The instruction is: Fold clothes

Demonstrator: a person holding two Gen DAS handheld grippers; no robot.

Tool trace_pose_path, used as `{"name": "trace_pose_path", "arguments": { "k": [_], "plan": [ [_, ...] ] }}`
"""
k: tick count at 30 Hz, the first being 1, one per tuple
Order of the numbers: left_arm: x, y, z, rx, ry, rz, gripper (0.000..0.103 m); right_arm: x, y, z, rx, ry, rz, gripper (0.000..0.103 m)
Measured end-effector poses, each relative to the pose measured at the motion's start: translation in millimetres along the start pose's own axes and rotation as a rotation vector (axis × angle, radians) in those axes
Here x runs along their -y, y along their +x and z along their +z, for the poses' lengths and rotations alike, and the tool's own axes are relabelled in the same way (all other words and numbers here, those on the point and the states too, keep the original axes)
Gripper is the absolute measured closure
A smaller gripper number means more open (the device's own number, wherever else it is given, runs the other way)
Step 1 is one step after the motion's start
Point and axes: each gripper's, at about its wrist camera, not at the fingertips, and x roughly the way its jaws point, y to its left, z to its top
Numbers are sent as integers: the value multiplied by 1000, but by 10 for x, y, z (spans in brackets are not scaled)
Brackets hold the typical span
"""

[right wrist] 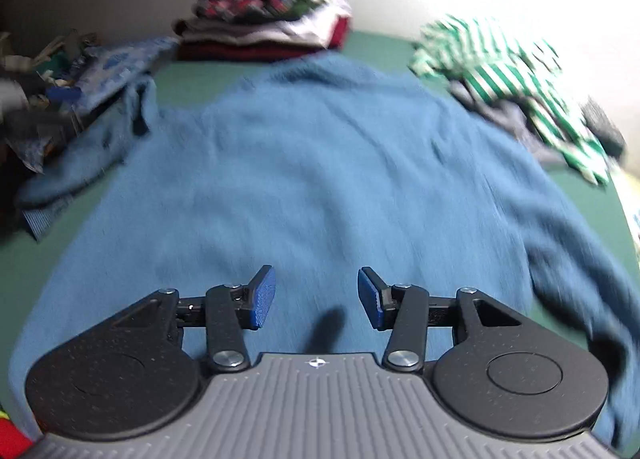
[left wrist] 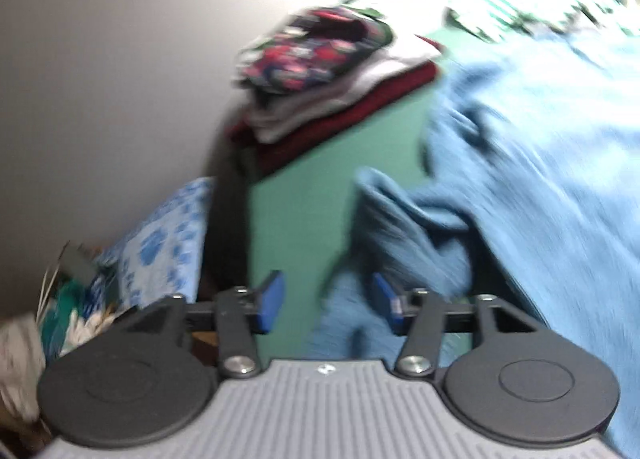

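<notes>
Blue sweater [right wrist: 320, 163] flat (both claws [right wrist: 316, 297] agape).

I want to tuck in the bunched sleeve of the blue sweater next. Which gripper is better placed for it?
Probably left. The left gripper is open right at the bunched sleeve; the right gripper, also open, hangs over the sweater body.

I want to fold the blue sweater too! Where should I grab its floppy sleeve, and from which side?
Probably the cuff end of the bunched sleeve on the left side of the sweater. It lies crumpled off the body toward the table edge, so coming from the left, outside, gives a free end to pinch and carry across. The left gripper is open beside it; the right gripper is open too.
</notes>
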Motion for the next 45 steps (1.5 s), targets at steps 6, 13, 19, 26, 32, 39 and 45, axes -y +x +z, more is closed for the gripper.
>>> {"name": "trace_pose_path", "arguments": {
  "k": [6, 13, 19, 26, 32, 39, 45],
  "plan": [
    [124, 223, -41, -37, -3, -6, 42, -191, 253, 895, 95, -51, 71, 52],
    [254, 264, -99, -34, 8, 54, 90, -358, 968, 1482, 72, 10, 198, 58],
    [331, 352, -153, -34, 58, 189, 93, -655, 1487, 1441, -18, -50, 194, 59],
    [40, 541, -137, -82, -32, 276, 93, -800, 1696, 1375, 31, -121, 135, 98],
    [-288, 191, -160, -48, -177, 180, 89, -627, 1551, 1382, 141, -34, 181, 101],
    [-63, -228, -247, -9, -265, -223, 87, -467, 1356, 1416, 268, 57, 234, 101],
    [195, 53, -265, -48, -376, -358, 86, -362, 1390, 1405, 225, 66, 213, 103]
  ]
}}
